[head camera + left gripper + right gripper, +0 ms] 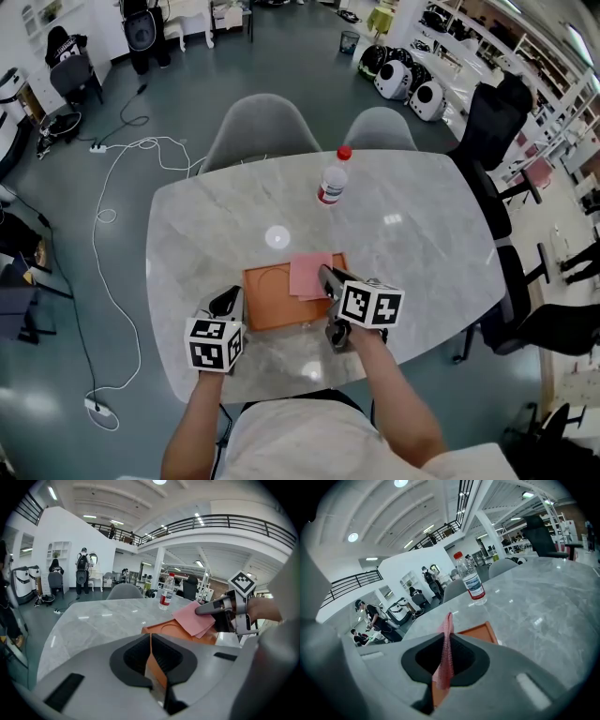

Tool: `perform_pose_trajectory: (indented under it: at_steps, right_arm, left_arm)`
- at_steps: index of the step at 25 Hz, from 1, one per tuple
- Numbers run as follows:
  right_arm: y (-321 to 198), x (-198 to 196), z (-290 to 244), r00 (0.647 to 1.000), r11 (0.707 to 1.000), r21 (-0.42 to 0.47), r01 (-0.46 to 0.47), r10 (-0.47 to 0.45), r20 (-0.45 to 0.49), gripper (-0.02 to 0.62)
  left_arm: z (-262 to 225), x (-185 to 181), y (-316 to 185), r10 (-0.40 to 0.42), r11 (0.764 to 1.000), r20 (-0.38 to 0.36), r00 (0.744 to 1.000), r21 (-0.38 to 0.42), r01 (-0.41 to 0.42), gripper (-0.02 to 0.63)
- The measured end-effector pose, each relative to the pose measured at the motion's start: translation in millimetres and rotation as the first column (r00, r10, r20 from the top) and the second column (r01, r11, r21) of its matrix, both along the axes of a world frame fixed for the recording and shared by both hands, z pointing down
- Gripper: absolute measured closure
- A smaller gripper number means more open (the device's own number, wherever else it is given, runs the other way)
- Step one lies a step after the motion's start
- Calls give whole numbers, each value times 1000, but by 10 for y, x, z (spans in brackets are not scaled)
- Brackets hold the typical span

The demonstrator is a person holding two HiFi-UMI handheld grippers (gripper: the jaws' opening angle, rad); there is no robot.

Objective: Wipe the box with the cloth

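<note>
A flat orange box [270, 300] lies on the marble table [422, 244] near its front edge. A pink cloth [308, 273] rests on the box's right part. My right gripper [326, 276] is shut on the cloth, which shows as a thin pink strip [446, 634] between its jaws, with the box [477, 632] just beyond. My left gripper [229, 302] is shut on the box's left edge; the orange edge [152, 667] sits pinched between its jaws. In the left gripper view the right gripper [206, 610] lies over the cloth [191, 617].
A plastic water bottle [332, 178] with a red cap stands at the table's far middle. Two grey chairs [262, 127] are tucked in at the far side. A white cable [108, 216] trails over the floor at left, and a black office chair [487, 117] stands at right.
</note>
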State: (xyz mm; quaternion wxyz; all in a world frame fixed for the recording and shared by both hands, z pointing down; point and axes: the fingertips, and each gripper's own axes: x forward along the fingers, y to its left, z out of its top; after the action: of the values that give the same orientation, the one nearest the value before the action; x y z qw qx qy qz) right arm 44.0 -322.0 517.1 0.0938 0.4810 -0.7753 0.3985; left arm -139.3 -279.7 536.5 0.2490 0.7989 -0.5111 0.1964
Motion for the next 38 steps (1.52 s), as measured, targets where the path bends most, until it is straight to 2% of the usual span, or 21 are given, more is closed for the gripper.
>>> perform_pose_trajectory:
  at_steps: [9, 16, 26, 31, 38]
  right_arm:
    - [2, 358, 4, 999, 999, -18, -48, 48, 1, 578]
    - [-18, 588, -30, 998, 998, -13, -58, 58, -35, 578]
    - [-39, 869, -19, 992, 993, -6, -120, 120, -49, 578]
    - [-39, 801, -137, 989, 989, 13, -145, 145, -9, 578]
    - [60, 462, -412, 986, 988, 48, -146, 142, 83, 578]
  left_arm:
    - [23, 113, 17, -17, 1000, -7, 1000, 0, 17, 591]
    - [6, 192, 30, -30, 1000, -9, 1000, 5, 30, 591]
    - [1, 135, 105, -36, 999, -8, 999, 5, 36, 591]
    - [-16, 84, 110, -7, 1000, -3, 1000, 7, 7, 591]
    - [-50, 44, 124, 52, 999, -3, 999, 14, -52, 591]
